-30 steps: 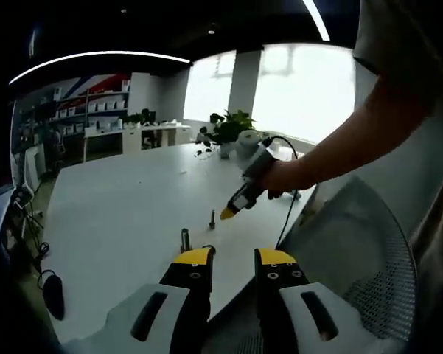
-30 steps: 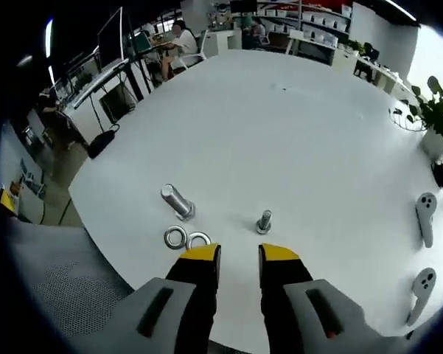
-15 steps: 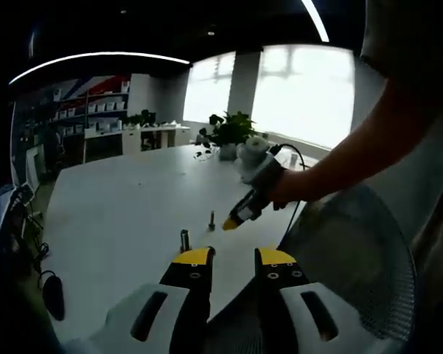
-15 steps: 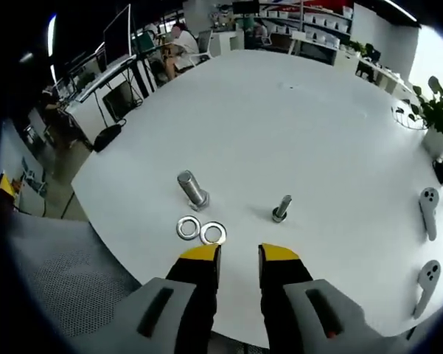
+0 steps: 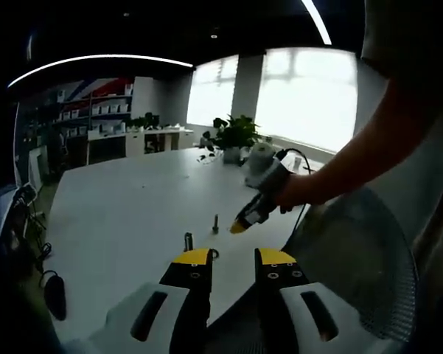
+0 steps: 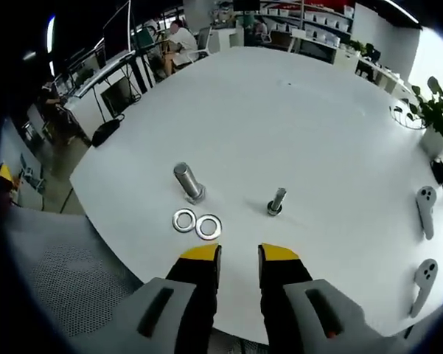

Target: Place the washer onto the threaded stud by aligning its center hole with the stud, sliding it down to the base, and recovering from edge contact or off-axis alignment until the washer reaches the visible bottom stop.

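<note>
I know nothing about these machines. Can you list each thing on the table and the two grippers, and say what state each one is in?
Left gripper: open, empty.
Right gripper: open, empty, above the table edge.
Two washers: flat on the table, side by side, on no stud.
Larger stud: upright, bare.
Smaller stud: upright, bare.
Two white controllers: lying untouched near the table's edge.

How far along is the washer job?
Nothing done yet: both washers lie flat on the table beside the large bolt, and the small bolt is bare. The right gripper hovers open and empty. Picking, threading and seating remain.
</note>
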Action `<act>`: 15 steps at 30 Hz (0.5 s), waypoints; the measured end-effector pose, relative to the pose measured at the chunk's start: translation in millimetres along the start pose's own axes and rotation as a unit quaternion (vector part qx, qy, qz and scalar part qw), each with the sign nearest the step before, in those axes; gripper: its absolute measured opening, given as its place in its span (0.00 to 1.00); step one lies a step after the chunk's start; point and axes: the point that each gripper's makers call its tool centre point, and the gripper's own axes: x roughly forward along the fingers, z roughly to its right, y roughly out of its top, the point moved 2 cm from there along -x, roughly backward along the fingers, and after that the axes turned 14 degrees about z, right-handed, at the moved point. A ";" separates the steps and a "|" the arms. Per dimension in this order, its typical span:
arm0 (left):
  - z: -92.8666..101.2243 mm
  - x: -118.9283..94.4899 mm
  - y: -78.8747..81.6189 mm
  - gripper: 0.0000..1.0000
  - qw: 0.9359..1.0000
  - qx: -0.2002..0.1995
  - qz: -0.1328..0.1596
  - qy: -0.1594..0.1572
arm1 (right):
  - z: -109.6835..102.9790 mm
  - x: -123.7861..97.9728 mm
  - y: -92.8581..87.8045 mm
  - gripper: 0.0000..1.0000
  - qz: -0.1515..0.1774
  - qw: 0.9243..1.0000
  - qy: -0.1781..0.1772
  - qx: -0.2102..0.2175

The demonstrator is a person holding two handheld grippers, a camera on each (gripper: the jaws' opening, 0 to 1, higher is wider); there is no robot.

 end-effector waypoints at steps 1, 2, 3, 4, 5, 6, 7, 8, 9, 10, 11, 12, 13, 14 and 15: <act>0.0 0.0 -0.1 0.21 1.000 0.000 0.000 0.000 | 1.1 -1.1 0.8 0.22 0.002 1.000 0.001 0.000; -0.3 0.0 -0.2 0.21 1.000 0.001 0.000 0.001 | 2.0 -2.3 1.3 0.22 0.004 1.000 0.002 -0.001; -0.8 0.1 -0.7 0.21 1.000 -0.001 -0.002 0.003 | 4.1 -4.4 1.6 0.22 0.004 1.000 0.005 -0.004; -1.4 0.1 -1.0 0.21 1.000 -0.001 -0.003 0.005 | 5.6 -6.4 1.7 0.22 0.004 1.000 0.006 -0.007; -2.2 0.1 -1.1 0.21 1.000 -0.002 -0.003 0.007 | 7.2 -10.6 2.9 0.22 0.007 1.000 0.011 -0.011; -3.5 0.1 -0.7 0.21 1.000 -0.003 -0.002 0.012 | 7.6 -14.5 3.5 0.22 0.009 1.000 0.013 -0.013; -4.7 0.1 -0.5 0.21 1.000 -0.003 -0.002 0.016 | 9.1 -17.9 4.4 0.22 0.013 1.000 0.016 -0.017; -6.3 -0.1 -0.7 0.21 1.000 -0.005 -0.002 0.021 | 12.7 -23.8 3.8 0.22 0.016 1.000 0.019 -0.020; -7.6 -0.1 -0.9 0.21 1.000 -0.006 -0.003 0.025 | 12.6 -32.1 3.9 0.22 0.019 0.999 0.023 -0.021; -9.0 -0.1 -1.2 0.21 1.000 -0.007 -0.004 0.029 | 11.8 -38.0 4.2 0.22 0.022 0.999 0.026 -0.021; -9.7 0.0 -1.4 0.21 0.999 -0.008 -0.004 0.031 | 13.3 -42.8 4.2 0.23 0.026 0.999 0.029 -0.021; -10.3 0.0 -1.5 0.21 0.999 -0.007 -0.005 0.033 | 13.2 -48.2 4.3 0.23 0.030 0.999 0.031 -0.022; -11.1 0.0 -2.3 0.21 0.999 -0.007 -0.007 0.036 | 14.6 -54.6 3.6 0.23 0.033 0.999 0.037 -0.022; -11.8 0.1 -3.4 0.20 0.999 -0.007 -0.011 0.038 | 13.8 -59.1 3.6 0.23 0.038 0.998 0.043 -0.021; -11.7 0.2 -3.7 0.20 0.999 -0.006 -0.012 0.038 | 14.0 -63.0 3.0 0.23 0.041 0.998 0.049 -0.019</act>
